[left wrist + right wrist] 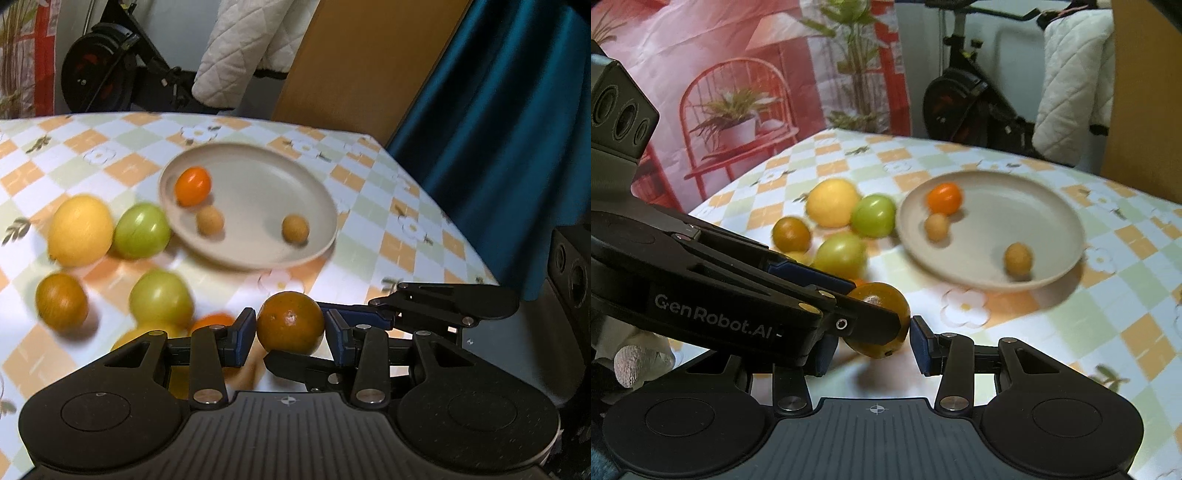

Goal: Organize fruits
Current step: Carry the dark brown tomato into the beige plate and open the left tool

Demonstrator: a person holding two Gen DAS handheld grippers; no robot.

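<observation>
Beige plate (314, 206), orange-and-green checked tablecloth (369, 184), brownish-orange fruit (290, 322), teal curtain (498, 129)

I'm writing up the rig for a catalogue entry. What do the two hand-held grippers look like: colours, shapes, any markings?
Both match. The left hand-held gripper and right hand-held gripper have matte black bodies with a ribbed grey centre panel, a small crosshair mark, round discs at each side, black linkage bars with silver pins, and blue finger pads. "GenRobot.AI" is printed in pale letters on the left one's side. No cables show.
</observation>
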